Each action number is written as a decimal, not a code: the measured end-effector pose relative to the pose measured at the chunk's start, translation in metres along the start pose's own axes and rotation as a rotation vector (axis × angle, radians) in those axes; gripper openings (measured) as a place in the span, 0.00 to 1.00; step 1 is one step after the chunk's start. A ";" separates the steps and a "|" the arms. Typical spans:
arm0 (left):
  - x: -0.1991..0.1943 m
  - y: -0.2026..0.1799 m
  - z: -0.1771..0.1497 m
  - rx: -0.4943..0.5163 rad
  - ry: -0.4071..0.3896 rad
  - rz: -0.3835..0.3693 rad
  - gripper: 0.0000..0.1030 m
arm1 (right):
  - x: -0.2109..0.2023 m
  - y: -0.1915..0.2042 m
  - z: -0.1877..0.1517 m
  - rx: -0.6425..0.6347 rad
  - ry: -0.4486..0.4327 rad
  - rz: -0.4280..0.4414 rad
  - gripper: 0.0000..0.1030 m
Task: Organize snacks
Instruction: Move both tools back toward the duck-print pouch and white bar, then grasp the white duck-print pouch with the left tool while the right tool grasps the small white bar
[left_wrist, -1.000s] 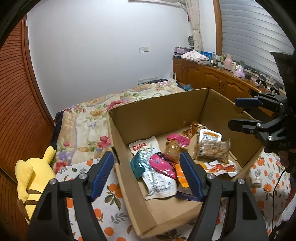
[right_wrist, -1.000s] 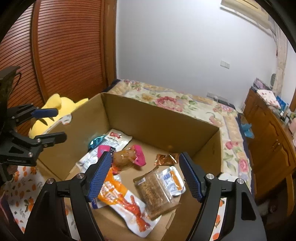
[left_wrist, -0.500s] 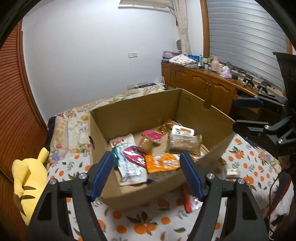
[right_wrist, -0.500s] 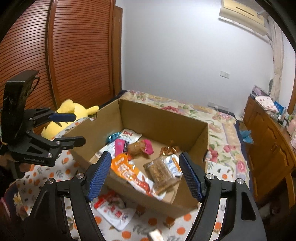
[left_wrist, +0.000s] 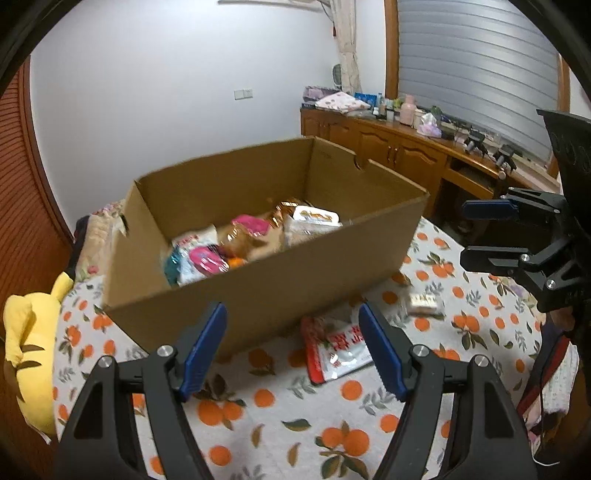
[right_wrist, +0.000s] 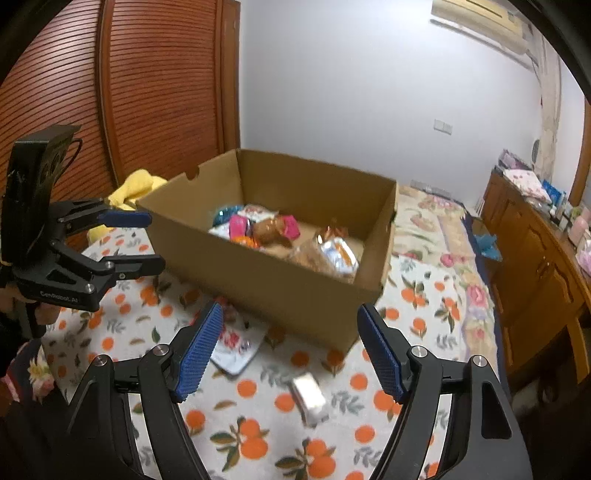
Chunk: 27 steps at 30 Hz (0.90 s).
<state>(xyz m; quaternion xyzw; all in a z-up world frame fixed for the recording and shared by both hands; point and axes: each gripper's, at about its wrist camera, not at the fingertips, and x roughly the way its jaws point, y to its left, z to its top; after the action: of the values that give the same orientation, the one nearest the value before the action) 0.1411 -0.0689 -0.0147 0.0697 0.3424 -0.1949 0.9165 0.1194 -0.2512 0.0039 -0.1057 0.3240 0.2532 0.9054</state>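
Left tongs (left_wrist: 291, 347) and right tongs (right_wrist: 290, 349) both stand apart, empty, above the worktop (left_wrist: 258, 424), presumably poised for pickup. Red packet (left_wrist: 338, 347) and small wrapped snack (right_wrist: 308, 398) lie loose near the cardboard box (left_wrist: 258, 291), which holds the rest.

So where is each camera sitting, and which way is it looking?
Left wrist: sits on the left claw, looking forward and down at the cardboard box; its own open blue fingers show, and the right claw at the right edge.
Right wrist: sits on the right claw, facing the same box from its other side; the left claw shows at left.
Both see the box, the red-and-white snack packet and the orange-print cloth.
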 end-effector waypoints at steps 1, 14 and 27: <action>0.003 -0.002 -0.003 -0.004 0.007 -0.004 0.72 | 0.000 0.000 -0.003 0.004 0.006 0.003 0.74; 0.059 -0.021 -0.027 -0.053 0.117 -0.074 0.72 | 0.048 -0.015 -0.053 0.035 0.151 0.022 0.69; 0.084 -0.023 -0.024 -0.082 0.161 -0.101 0.72 | 0.072 -0.022 -0.069 0.026 0.218 0.024 0.54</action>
<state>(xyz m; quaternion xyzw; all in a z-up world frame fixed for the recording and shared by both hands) 0.1756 -0.1099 -0.0875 0.0303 0.4256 -0.2203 0.8771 0.1421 -0.2658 -0.0947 -0.1169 0.4253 0.2467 0.8629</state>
